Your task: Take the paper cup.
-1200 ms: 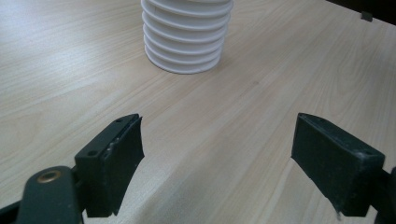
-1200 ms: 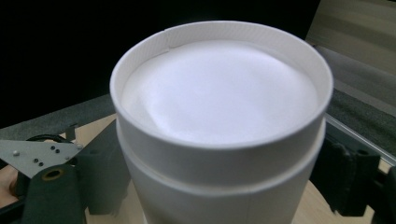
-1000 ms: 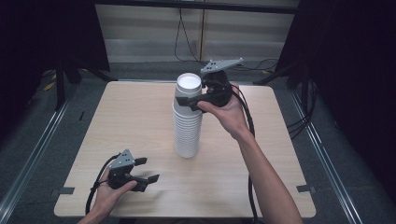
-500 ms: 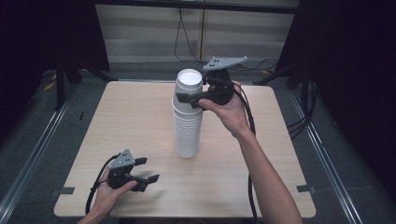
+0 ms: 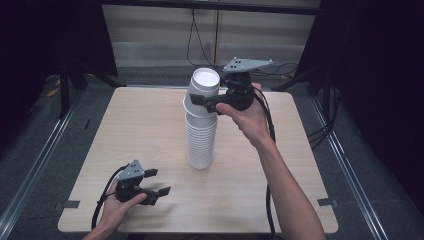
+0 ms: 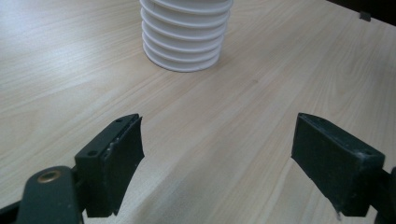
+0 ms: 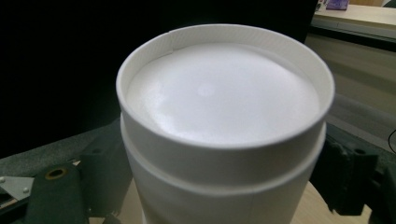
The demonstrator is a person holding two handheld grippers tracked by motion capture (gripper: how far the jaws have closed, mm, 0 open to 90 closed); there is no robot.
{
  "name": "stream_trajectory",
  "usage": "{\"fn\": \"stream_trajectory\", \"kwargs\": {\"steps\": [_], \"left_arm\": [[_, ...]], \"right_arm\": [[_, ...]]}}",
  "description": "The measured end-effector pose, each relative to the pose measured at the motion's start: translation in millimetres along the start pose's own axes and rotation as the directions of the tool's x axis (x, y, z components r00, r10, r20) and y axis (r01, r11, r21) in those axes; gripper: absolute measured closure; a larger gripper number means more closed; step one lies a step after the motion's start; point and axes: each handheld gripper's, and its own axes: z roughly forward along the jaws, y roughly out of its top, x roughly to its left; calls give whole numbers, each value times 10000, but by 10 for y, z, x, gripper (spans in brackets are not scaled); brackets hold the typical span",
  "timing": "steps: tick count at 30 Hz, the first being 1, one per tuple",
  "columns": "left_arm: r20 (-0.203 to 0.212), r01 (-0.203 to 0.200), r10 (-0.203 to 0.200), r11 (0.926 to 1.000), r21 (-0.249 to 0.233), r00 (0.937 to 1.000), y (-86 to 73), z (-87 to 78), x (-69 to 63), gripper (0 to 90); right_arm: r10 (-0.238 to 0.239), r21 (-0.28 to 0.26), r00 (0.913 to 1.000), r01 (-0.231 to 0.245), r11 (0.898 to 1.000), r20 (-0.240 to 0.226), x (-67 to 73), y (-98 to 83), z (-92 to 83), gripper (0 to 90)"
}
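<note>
Right gripper clamped on the top cup of the stack; left gripper idle on the table

Your right gripper (image 5: 207,102) held the topmost cup (image 5: 204,90), one jaw on each side of its wall, bottom up at the head of the stack of white cups (image 5: 201,140), which stood inverted near the middle of the wooden table (image 5: 125,125). That cup sat a little askew on the ones beneath. Your left gripper (image 5: 155,182) rested low at the table's near left corner, well apart from the stack, its jaws spread over bare wood with nothing between them, pointing toward the stack's base
</note>
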Motion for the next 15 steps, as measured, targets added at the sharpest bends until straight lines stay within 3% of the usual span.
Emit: {"fn": "stream_trajectory", "kwargs": {"steps": [15], "left_arm": [[-54,-35,35,10000,20,10000,-1,1,2,164]], "right_arm": [[-175,-803,9998,179,9966,55,47,107,-115,185]]}}
